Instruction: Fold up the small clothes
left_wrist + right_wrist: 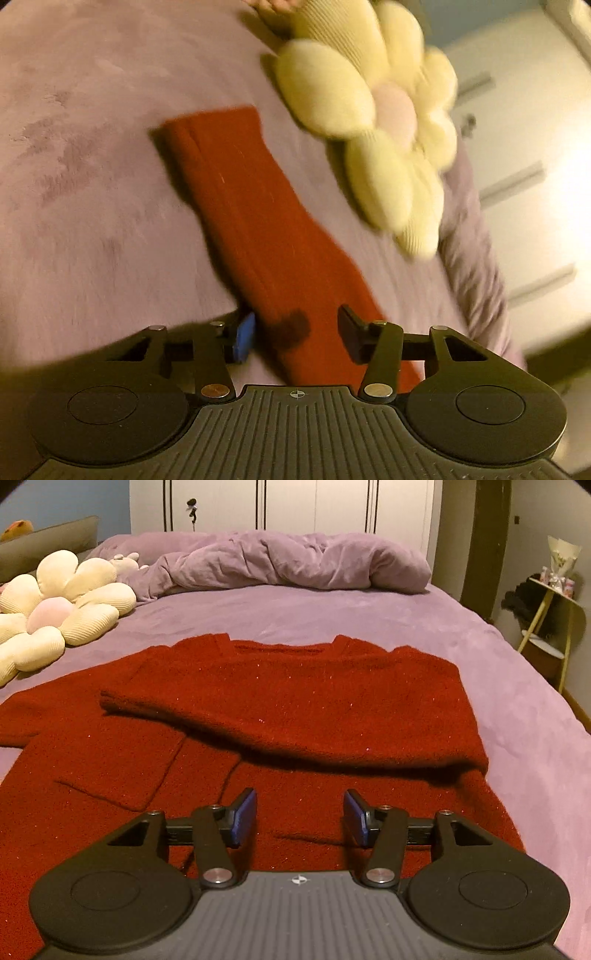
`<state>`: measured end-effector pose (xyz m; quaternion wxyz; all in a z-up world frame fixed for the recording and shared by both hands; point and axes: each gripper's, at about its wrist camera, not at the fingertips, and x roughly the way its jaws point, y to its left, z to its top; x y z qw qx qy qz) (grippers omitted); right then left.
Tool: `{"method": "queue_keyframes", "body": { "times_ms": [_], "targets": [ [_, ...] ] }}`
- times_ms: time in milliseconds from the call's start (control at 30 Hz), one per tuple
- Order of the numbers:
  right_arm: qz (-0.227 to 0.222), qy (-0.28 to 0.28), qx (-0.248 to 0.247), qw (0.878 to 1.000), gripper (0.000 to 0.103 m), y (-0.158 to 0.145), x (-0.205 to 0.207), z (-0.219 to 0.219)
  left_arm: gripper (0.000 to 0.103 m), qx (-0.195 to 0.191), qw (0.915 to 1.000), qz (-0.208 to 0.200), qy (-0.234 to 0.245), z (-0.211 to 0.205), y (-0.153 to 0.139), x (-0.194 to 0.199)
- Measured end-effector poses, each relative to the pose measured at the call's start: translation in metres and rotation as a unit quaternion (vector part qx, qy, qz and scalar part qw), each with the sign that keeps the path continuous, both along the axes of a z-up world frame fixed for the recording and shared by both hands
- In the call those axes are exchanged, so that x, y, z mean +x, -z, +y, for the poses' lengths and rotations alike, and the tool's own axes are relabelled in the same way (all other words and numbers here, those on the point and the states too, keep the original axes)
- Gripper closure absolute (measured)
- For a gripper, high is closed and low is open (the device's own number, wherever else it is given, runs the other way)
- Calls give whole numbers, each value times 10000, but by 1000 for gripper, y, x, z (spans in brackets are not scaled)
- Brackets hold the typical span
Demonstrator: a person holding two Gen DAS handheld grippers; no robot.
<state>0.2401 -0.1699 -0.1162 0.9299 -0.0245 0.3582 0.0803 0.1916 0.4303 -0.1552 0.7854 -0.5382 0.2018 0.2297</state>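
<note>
Red sweater (288, 701): flat on purple bed (332, 613), one sleeve folded across chest.
Left gripper (295, 332): jaws wide, over other sleeve (251, 206).
Right gripper (300, 819): jaws wide, above hem.
Flower cushion (55, 609): beside sweater.

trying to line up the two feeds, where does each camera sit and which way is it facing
Left wrist: on the left gripper, looking down its open fingers along a red sleeve toward the flower cushion; image blurred.
Right wrist: on the right gripper, low over the red sweater, facing up the bed to the crumpled duvet and wardrobe.
Shared: the red sweater, flower cushion, purple bed.
</note>
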Motion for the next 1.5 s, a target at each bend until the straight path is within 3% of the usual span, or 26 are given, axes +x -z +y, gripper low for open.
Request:
{"method": "queue_keyframes", "body": {
  "times_ms": [133,233,300,400,500,567,633,700,800,867,900,933,1000,1033,1067,1133,1200,1300,1433,1500],
  "targets": [
    [16,99,12,9999,51,2,2,0,91,-367,9990,-12,-273,21,14,8],
    [147,268,79,9995,51,8,4,-3,91,-542,9980,-68,-309,31,18,11],
    [194,358,198,9990,51,11,3,-6,92,-183,9996,135,-182,29,8,16],
    [151,366,254,9989,51,12,0,-8,93,1187,9911,510,307,0,-30,39],
    [116,340,308,9989,51,11,-1,-10,93,2332,9665,396,996,-49,-77,64],
    [86,342,376,9987,51,9,-2,-12,93,2972,9427,203,1505,-95,-105,84],
    [47,383,491,9981,51,6,-4,-16,93,3542,9118,-8,2077,-153,-126,102],
    [-12,433,620,9971,51,3,-8,-21,92,3881,8842,-201,2593,-207,-136,114],
    [-96,507,773,9957,51,-1,-11,-30,87,4003,8486,-368,3439,-285,-131,132],
    [-85,551,818,9951,51,-3,-10,-35,62,4035,8215,-304,4018,-330,-113,141],
    [-79,562,838,9949,51,-4,-9,-37,28,3973,8109,-234,4291,-346,-103,146],
    [-65,551,843,9949,51,-5,-8,-39,16,3980,8021,-100,4451,-360,-90,149],
    [-16,501,824,9953,51,-6,-4,-40,22,4117,7935,147,4480,-371,-73,148],
    [-16,460,831,9955,51,-7,-3,-40,22,4136,7939,252,4450,-371,-68,141],
    [-21,398,854,9955,51,-7,-1,-39,22,4110,8005,270,4353,-366,-66,131],
    [-26,264,964,9950,51,-9,6,-35,16,3971,8243,171,4032,-346,-69,113],
    [28,48,1195,9928,51,-12,18,-27,15,3948,8420,113,3675,-328,-72,97],
    [85,-265,1575,9871,51,-17,46,-11,15,4089,8548,363,3175,-301,-73,92],
    [500,-265,2218,9734,53,-8,92,9,17,3683,8785,735,2953,-277,-56,95],
    [801,-194,2668,9602,55,3,112,16,18,3564,8833,763,2949,-271,-50,93]
  ]
}}
